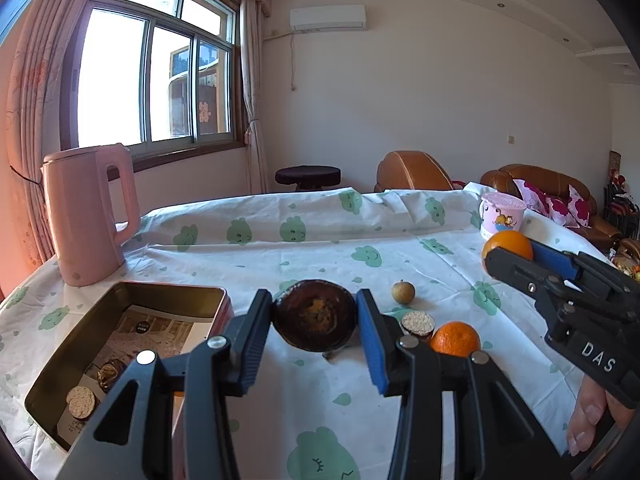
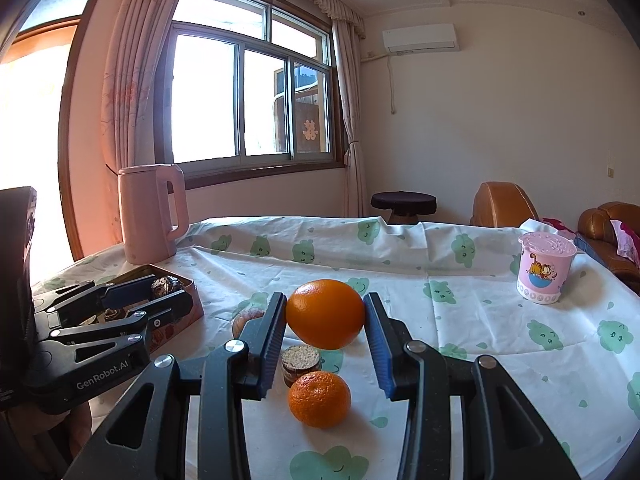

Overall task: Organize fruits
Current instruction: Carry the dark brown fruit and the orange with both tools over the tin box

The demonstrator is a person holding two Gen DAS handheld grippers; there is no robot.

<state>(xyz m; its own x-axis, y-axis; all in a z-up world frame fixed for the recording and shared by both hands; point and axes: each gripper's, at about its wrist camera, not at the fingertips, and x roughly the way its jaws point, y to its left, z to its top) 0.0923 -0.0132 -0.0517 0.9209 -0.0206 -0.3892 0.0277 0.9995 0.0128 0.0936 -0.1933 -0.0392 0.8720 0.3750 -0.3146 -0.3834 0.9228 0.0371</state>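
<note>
My left gripper (image 1: 313, 305) is shut on a dark brown round fruit (image 1: 314, 322) and holds it above the cloth, just right of an open tin box (image 1: 60, 364). In the right wrist view the left gripper (image 2: 170, 290) hangs over the tin box (image 2: 191, 280). My right gripper (image 2: 325, 309) is shut on a large orange (image 2: 325, 316), lifted off the table; it also shows at the right edge of the left wrist view, right gripper (image 1: 513, 255) on the orange (image 1: 505, 243). On the cloth lie a small mandarin (image 2: 320, 399), a round biscuit (image 2: 301, 360) and a small tan fruit (image 1: 403, 292).
The table (image 1: 304, 392) wears a white cloth with green prints. A pink kettle (image 1: 90, 216) stands at the back left, a pink lidded cup (image 1: 502, 216) at the back right. Biscuits (image 1: 82, 400) lie inside the tin. A person's hand (image 1: 588, 420) grips the right tool. Brown sofas stand behind.
</note>
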